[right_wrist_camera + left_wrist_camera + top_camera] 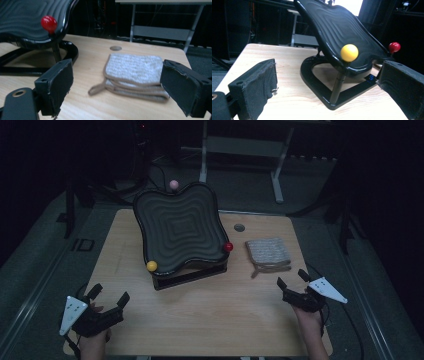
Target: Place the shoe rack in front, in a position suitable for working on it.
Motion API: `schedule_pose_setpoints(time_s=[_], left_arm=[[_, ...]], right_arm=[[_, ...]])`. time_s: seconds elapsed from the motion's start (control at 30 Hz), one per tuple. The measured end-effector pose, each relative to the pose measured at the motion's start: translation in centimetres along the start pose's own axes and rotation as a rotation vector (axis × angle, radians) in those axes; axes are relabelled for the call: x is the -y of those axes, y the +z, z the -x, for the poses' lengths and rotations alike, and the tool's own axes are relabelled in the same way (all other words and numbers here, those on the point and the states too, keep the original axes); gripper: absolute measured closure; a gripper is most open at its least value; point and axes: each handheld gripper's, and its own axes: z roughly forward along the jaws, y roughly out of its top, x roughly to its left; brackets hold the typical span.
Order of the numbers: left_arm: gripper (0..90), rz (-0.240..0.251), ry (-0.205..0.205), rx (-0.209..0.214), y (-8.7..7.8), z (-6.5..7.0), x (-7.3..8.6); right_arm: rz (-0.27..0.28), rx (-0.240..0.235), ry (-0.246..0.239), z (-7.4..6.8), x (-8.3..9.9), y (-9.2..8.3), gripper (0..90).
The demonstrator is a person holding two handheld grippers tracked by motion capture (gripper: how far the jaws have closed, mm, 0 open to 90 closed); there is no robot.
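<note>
A black wavy tray (177,227) stands tilted on a black stand (190,275) in the middle of the wooden table (210,315). Coloured balls top its corners: yellow (151,266), red (228,247) and pink (173,184). A folded grey cloth (268,252) with a loop lies right of it. My left gripper (109,294) is open near the front left edge, facing the yellow ball (349,52) and the stand (322,90). My right gripper (293,279) is open just in front of the cloth (135,73), with the red ball (49,23) at its left.
A small round metal disc (239,227) is set in the tabletop behind the cloth. A white-legged bench frame (240,150) stands beyond the table in the dark. Bare wood stretches between the two grippers along the front edge.
</note>
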Motion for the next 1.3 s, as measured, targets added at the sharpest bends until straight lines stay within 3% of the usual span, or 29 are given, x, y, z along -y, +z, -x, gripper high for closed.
schedule_pose_setpoints(time_s=[0.27,0.8,0.97,1.1,1.17,1.3], left_arm=[[1.9,-0.018,-0.013,0.049,1.4,0.6,-2.0],[1.9,-0.08,0.133,0.102,5.5,3.6,-4.1],[1.9,-0.102,0.142,0.099,6.9,3.9,-4.1],[1.9,-0.112,0.167,0.107,7.5,4.1,-4.1],[1.9,-0.129,0.211,0.112,8.1,4.5,-3.9],[2.0,-0.155,0.238,0.12,8.9,4.8,-3.6]], right_arm=[[0.024,-0.058,-0.043,-1.1,-2.7,1.7,11.5],[0.04,-0.184,-0.108,-4.6,-5.3,6.1,11.5],[0.045,-0.206,-0.127,-5.7,-5.8,7.4,11.6],[0.053,-0.225,-0.114,-6.3,-6.2,8.5,11.6],[0.059,-0.234,-0.108,-6.7,-6.4,9.1,11.6],[0.056,-0.254,-0.128,-7.8,-6.6,10.3,11.7]])
